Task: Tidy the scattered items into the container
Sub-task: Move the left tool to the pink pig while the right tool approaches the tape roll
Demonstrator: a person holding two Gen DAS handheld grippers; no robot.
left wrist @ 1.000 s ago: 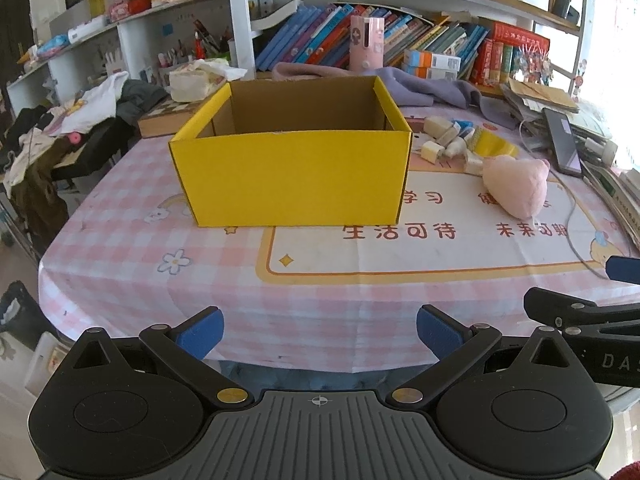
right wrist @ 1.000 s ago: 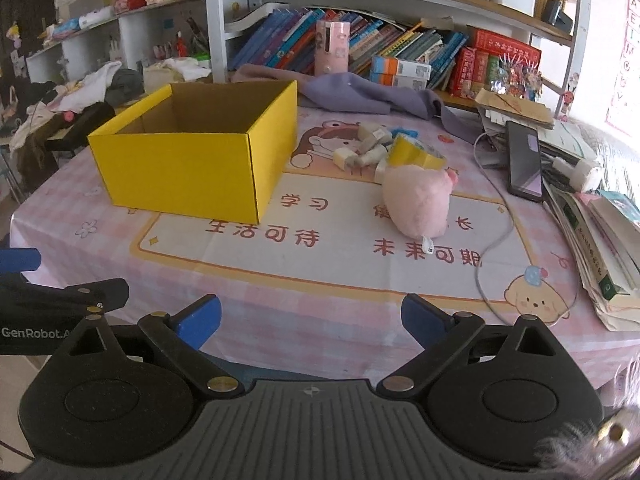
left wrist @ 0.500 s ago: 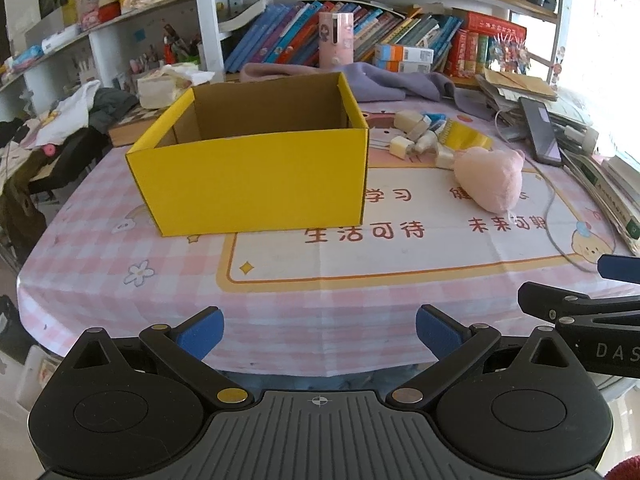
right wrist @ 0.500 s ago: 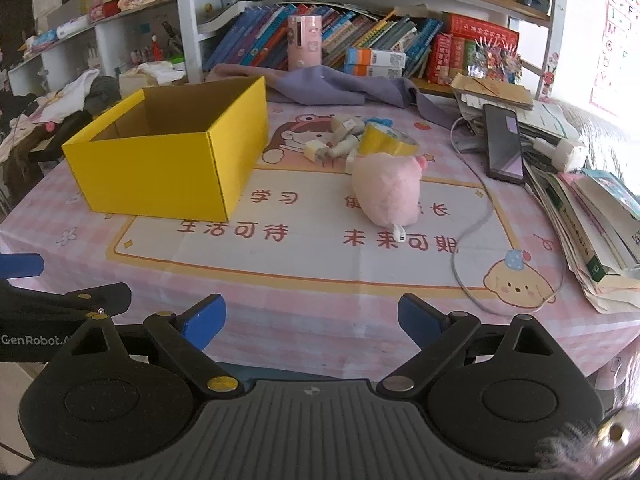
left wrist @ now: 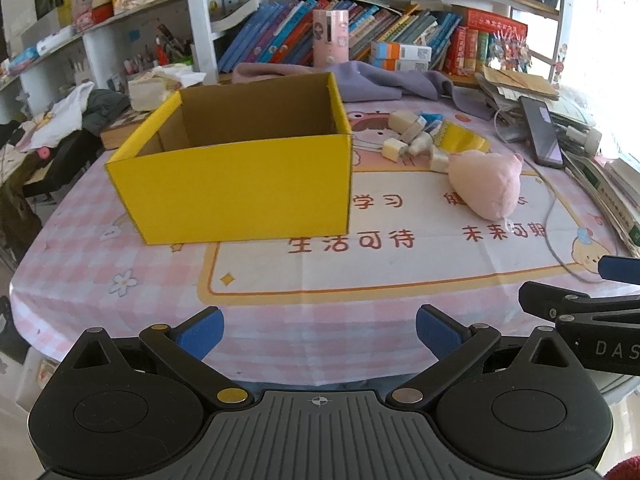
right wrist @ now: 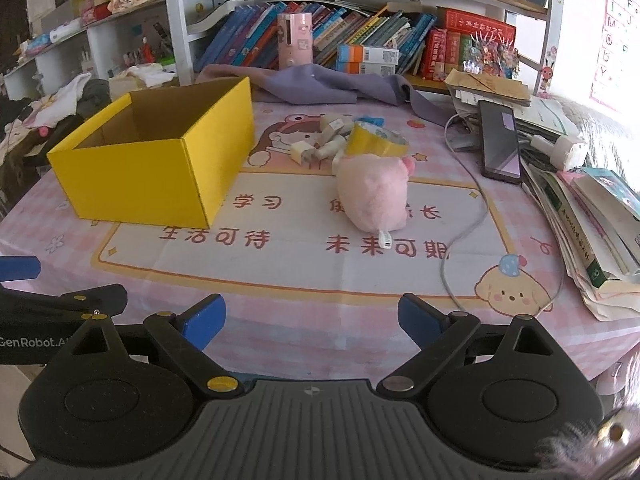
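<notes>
An open yellow cardboard box (left wrist: 240, 176) (right wrist: 156, 168) stands on the pink checked tablecloth, and what I see of its inside is bare. To its right lie a pink plush toy (left wrist: 486, 184) (right wrist: 372, 192), a yellow tape roll (left wrist: 460, 140) (right wrist: 378, 140) and several small white plugs (left wrist: 404, 140) (right wrist: 320, 148). My left gripper (left wrist: 319, 330) hangs open over the table's near edge, well short of the box. My right gripper (right wrist: 311, 318) is open too, with the plush ahead of it. Neither holds anything.
A black phone (right wrist: 500, 140) with a white cable (right wrist: 464, 240) lies right of the plush. Stacked books and papers (right wrist: 592, 216) crowd the right edge. A purple cloth (right wrist: 320, 84) and bookshelves (left wrist: 360, 40) lie behind. Clothes pile up at far left (left wrist: 60, 120).
Both views have slid rightwards along the table edge, so the box and the plush now sit further left in each picture. Both grippers stay open and empty.
</notes>
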